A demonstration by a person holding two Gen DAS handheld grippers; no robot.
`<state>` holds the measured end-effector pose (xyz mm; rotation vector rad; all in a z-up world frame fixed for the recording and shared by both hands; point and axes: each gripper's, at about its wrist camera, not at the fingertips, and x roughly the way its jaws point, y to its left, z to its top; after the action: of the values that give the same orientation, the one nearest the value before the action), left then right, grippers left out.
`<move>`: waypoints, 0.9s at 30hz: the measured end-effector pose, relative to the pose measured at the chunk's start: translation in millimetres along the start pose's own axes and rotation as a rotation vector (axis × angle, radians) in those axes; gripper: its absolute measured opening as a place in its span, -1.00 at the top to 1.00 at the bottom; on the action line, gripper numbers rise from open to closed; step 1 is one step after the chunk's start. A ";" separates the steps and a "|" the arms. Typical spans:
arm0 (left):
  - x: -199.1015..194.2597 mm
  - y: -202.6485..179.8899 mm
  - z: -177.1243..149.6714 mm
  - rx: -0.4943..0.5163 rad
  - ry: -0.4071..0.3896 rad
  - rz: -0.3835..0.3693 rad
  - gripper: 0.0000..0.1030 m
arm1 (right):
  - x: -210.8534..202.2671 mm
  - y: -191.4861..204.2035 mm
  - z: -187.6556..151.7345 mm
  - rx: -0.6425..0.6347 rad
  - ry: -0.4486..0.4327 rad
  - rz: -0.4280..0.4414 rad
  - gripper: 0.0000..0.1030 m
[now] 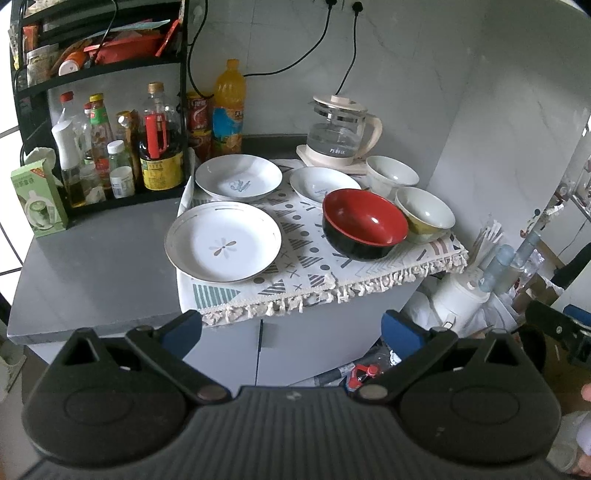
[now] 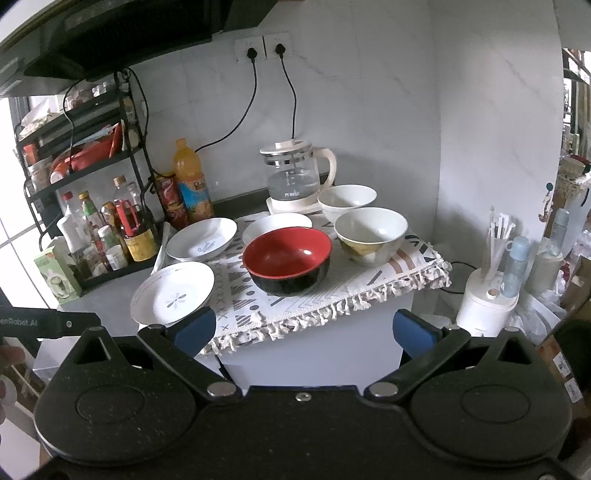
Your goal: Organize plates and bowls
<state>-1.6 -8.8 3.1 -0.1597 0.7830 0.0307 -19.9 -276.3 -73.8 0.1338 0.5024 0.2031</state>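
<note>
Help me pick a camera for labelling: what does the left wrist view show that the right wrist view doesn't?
Only the left wrist view shows the left claw, open, and red-handled pliers on the floor. Only the right wrist view shows the right claw, open, and the range hood. Both show the red bowl, flower plate and glass kettle on the patterned cloth.

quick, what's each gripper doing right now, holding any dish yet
Left gripper: open, holding nothing, short of the cloth's edge.
Right gripper: open, holding nothing, also short of the dishes.
</note>
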 end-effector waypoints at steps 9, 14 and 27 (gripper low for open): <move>0.0 0.4 -0.8 0.008 -0.004 0.001 -0.99 | 1.3 1.7 0.4 -0.012 -0.009 0.007 -1.00; -2.6 -3.1 1.7 0.027 -0.013 -0.002 -0.99 | 0.8 5.3 0.4 -0.029 -0.013 0.023 -1.00; -3.2 -2.5 -1.4 0.023 -0.010 -0.008 -0.99 | 1.3 3.7 3.2 -0.030 -0.003 0.024 -1.00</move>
<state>-4.6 -11.3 4.8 -0.1411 0.7723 0.0153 -17.8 -272.7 -71.0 0.1106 0.4947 0.2343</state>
